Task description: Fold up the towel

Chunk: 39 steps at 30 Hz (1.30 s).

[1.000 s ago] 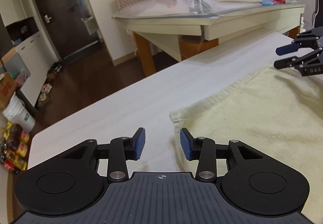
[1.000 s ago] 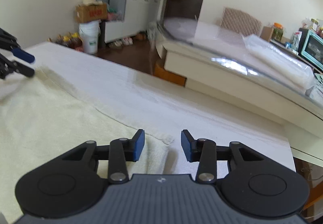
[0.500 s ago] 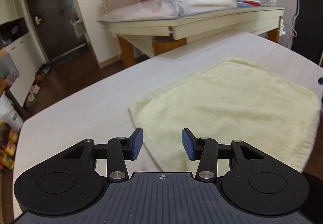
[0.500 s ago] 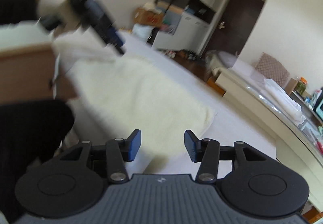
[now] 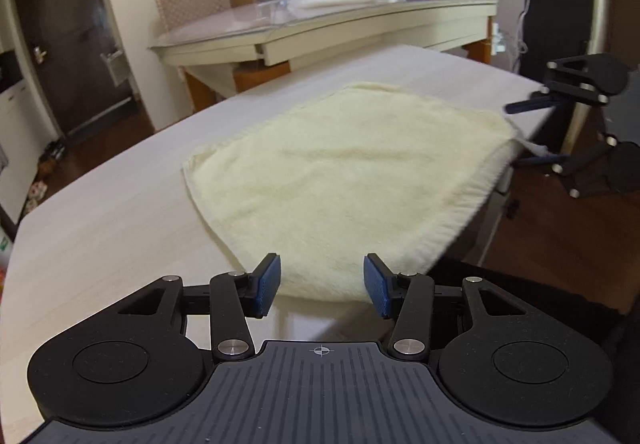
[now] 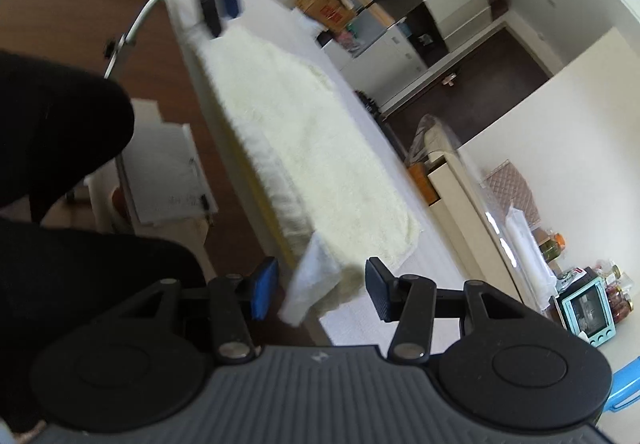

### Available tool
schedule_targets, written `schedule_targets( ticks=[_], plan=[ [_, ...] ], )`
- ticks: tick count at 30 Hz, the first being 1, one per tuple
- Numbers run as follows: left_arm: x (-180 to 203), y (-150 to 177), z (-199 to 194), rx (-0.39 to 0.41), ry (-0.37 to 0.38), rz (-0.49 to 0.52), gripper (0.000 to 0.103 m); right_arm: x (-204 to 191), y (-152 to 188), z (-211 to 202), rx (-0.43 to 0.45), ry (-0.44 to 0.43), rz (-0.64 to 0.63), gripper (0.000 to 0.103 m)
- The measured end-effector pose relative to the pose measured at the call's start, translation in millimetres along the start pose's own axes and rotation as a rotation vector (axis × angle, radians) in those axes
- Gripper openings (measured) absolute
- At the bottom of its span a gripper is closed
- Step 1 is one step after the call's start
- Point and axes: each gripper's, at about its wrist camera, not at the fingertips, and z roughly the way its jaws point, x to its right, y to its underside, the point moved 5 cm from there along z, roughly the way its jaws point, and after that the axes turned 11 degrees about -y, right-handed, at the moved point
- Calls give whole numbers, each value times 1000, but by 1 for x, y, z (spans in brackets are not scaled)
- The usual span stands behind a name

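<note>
Terry cloth: the towel [image 5: 340, 171] looks soft, light and limp, likely to sag once lifted; best gripped at its 2 near corners.
Left gripper [image 5: 322, 286]: jaws apart, nothing pinched, the near-left corner just ahead.
Towel look: pale yellow, fluffy, 1 flat layer with a ribbed hem.
Towel place: on the white table [image 5: 104, 211], near edge at the table's rim.
Right gripper [image 6: 320, 290]: jaws apart, the white tag corner [image 6: 310, 280] between them, not clamped.
</note>
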Motion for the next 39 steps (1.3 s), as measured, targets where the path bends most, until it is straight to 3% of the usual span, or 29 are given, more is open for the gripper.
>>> schedule_targets(
  ticks=[9,18,24,28,32,36,39],
  plan=[
    [18,1,-6,41,22,21,53,13,-7,-14,78,66,60,53],
    [14,5,-8,60,12,-30,55,-3,-11,12,27,112,-119,56],
    [21,8,-15,89,-19,-8,58,5,-10,7,31,153,-87,52],
    [31,5,-9,113,-55,6,62,15,-13,3,48,140,-2,51],
    [39,5,-1,131,-150,55,66,25,-19,-1,78,145,65,51],
    [36,1,-1,156,-230,97,71,28,-17,1,61,153,59,51],
    [33,2,-7,151,-241,141,72,30,-14,4,53,154,59,50]
  ],
)
